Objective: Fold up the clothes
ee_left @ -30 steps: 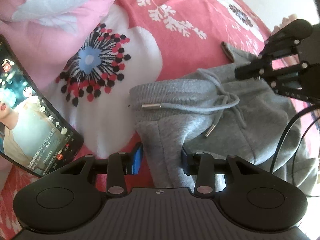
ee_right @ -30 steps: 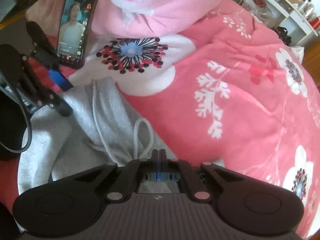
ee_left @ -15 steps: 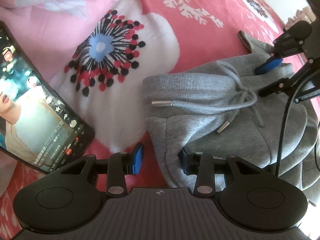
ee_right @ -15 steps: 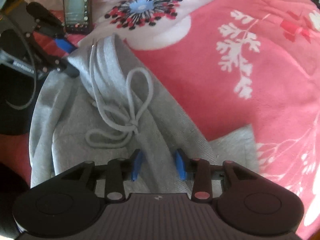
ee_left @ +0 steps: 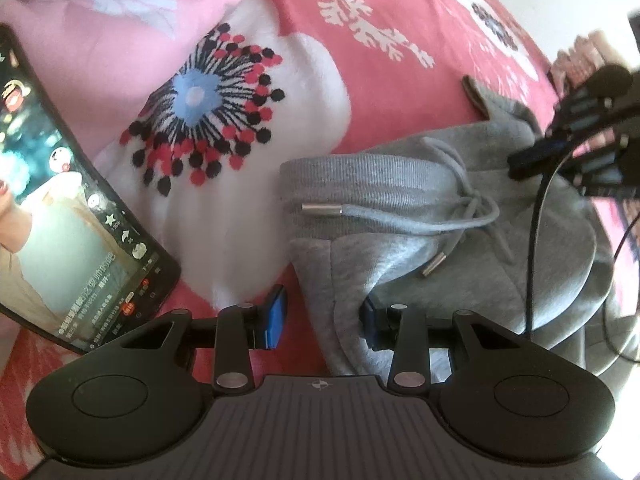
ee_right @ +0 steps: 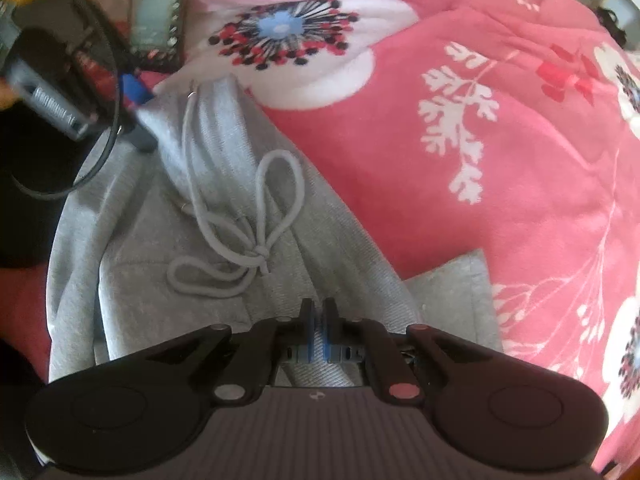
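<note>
Grey sweatpants (ee_left: 460,280) lie crumpled on the pink flowered blanket (ee_left: 380,88), waistband up, with the tied drawstring (ee_left: 400,216) across it. My left gripper (ee_left: 323,320) is open and straddles the trousers' left edge, its right pad over the cloth, nothing pinched. In the right wrist view the sweatpants (ee_right: 160,248) and the drawstring bow (ee_right: 256,240) fill the lower left. My right gripper (ee_right: 319,320) points down, and its jaws are closing on a ridge of grey cloth between the blue pads. It also shows blurred in the left wrist view as the right gripper (ee_left: 560,152).
A lit phone (ee_left: 60,220) lies on the blanket left of the trousers, beside a pale pink pillow (ee_left: 100,20). A black cable (ee_left: 536,240) hangs over the trousers' right side. The left gripper (ee_right: 132,100) and its cable sit at the far-left corner of the waistband.
My right gripper moved over the trousers below the drawstring bow, opened, then closed on a fold of the grey cloth. The left gripper stayed open at the trousers' edge.
</note>
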`<action>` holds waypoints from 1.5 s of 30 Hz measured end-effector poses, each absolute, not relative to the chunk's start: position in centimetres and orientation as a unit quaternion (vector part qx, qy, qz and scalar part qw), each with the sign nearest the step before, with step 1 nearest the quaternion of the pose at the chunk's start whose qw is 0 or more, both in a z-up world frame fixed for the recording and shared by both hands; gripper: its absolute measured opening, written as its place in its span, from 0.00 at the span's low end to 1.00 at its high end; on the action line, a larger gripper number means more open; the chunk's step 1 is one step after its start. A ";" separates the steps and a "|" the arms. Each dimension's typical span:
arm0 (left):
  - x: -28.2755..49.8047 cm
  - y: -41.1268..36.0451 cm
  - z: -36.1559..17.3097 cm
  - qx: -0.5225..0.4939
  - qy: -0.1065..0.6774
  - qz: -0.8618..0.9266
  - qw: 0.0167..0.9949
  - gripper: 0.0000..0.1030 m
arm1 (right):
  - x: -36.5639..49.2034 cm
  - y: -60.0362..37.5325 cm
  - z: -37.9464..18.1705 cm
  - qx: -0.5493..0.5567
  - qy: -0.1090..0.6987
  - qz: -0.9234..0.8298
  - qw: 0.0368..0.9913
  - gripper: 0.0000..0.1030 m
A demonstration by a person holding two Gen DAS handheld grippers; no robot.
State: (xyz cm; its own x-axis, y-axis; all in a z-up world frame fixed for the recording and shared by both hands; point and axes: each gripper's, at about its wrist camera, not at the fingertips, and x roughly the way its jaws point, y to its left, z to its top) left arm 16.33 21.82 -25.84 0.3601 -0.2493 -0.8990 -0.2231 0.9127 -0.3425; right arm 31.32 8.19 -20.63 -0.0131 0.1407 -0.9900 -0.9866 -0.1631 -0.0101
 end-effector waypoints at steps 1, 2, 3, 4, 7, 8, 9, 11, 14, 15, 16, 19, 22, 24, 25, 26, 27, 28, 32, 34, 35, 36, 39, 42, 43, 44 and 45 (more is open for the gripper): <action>16.4 21.7 -25.9 -0.204 0.568 -0.009 0.797 0.37 | 31.8 8.4 -20.6 -0.495 0.435 0.570 0.490 0.08; 16.4 21.6 -25.9 -0.201 0.568 -0.009 0.798 0.37 | 32.1 8.6 -20.7 -0.495 0.444 0.567 0.488 0.11; 16.5 21.6 -25.9 -0.198 0.569 -0.010 0.798 0.37 | 32.4 8.7 -21.0 -0.495 0.451 0.566 0.480 0.20; 16.5 21.5 -25.9 -0.197 0.568 -0.009 0.799 0.37 | 32.7 8.7 -21.3 -0.495 0.460 0.567 0.471 0.30; 16.6 21.5 -25.9 -0.194 0.568 -0.009 0.800 0.37 | 33.4 8.9 -22.4 -0.492 0.482 0.570 0.449 0.40; 16.7 21.4 -25.9 -0.193 0.568 -0.009 0.800 0.37 | 33.6 9.0 -22.8 -0.489 0.488 0.571 0.442 0.41; 16.7 21.4 -25.9 -0.192 0.567 -0.009 0.801 0.37 | 33.8 9.1 -23.2 -0.487 0.495 0.572 0.436 0.41; 16.8 21.3 -25.8 -0.190 0.567 -0.008 0.802 0.37 | 34.3 9.0 -23.6 -0.478 0.511 0.572 0.428 0.43; 16.8 21.3 -25.8 -0.194 0.564 -0.008 0.802 0.37 | 34.2 8.9 -23.7 -0.487 0.512 0.568 0.421 0.36; 16.9 21.4 -25.7 -0.198 0.562 -0.008 0.803 0.37 | 33.8 8.9 -23.4 -0.499 0.498 0.568 0.424 0.22; 16.9 21.4 -25.6 -0.202 0.558 -0.009 0.805 0.37 | 33.3 8.7 -22.8 -0.508 0.479 0.572 0.430 0.16; 16.4 22.0 -25.3 -0.220 0.544 -0.015 0.810 0.37 | 31.7 8.1 -20.8 -0.519 0.424 0.584 0.458 0.04; 16.1 22.3 -25.1 -0.231 0.533 -0.021 0.814 0.38 | 30.9 8.0 -18.8 -0.515 0.378 0.590 0.494 0.03; 16.0 22.4 -25.0 -0.232 0.531 -0.023 0.815 0.40 | 31.3 8.4 -18.4 -0.499 0.371 0.588 0.517 0.03; 16.1 22.5 -25.0 -0.234 0.531 -0.024 0.814 0.40 | 31.6 8.7 -18.5 -0.494 0.372 0.586 0.524 0.03; 16.1 22.5 -24.9 -0.236 0.531 -0.024 0.813 0.41 | 31.7 8.9 -18.9 -0.496 0.367 0.586 0.525 0.03; 16.1 22.6 -24.9 -0.238 0.532 -0.024 0.813 0.42 | 31.4 9.1 -19.7 -0.505 0.360 0.585 0.523 0.03; 16.1 22.6 -24.8 -0.240 0.532 -0.024 0.812 0.44 | 31.1 9.4 -20.7 -0.515 0.350 0.581 0.524 0.03; 16.1 22.8 -24.5 -0.254 0.534 -0.017 0.806 0.53 | 32.0 10.5 -22.3 -0.478 0.362 0.575 0.556 0.03; 16.3 22.8 -24.8 -0.262 0.540 -0.008 0.800 0.53 | 32.1 10.6 -22.5 -0.457 0.369 0.576 0.569 0.03; 16.5 22.7 -25.0 -0.263 0.545 -0.001 0.796 0.53 | 32.1 10.5 -22.8 -0.455 0.367 0.574 0.573 0.03; 16.9 22.4 -25.2 -0.258 0.552 0.007 0.793 0.53 | 32.1 10.4 -23.1 -0.456 0.363 0.572 0.578 0.03; 17.8 21.7 -25.9 -0.246 0.569 0.026 0.784 0.42 | 32.7 9.8 -22.9 -0.426 0.373 0.562 0.603 0.06; 18.1 20.9 -26.0 -0.231 0.574 0.034 0.785 0.36 | 35.2 7.8 -20.3 -0.321 0.411 0.534 0.666 0.07; 18.1 20.7 -25.9 -0.224 0.573 0.036 0.787 0.35 | 36.4 6.4 -19.4 -0.273 0.425 0.517 0.691 0.09; 18.1 20.6 -25.9 -0.219 0.573 0.036 0.789 0.35 | 37.8 4.7 -18.4 -0.222 0.438 0.498 0.715 0.11; 18.1 20.6 -25.9 -0.215 0.573 0.037 0.790 0.34 | 38.9 2.8 -17.7 -0.182 0.449 0.474 0.736 0.16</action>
State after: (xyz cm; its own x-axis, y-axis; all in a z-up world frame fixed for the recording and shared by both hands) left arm 18.10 20.57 -25.91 0.3400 -0.1876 -0.9215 -0.3056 0.9047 -0.2969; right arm 38.88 2.78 -17.69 0.1483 0.5339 -0.8324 -0.8599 0.4853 0.1581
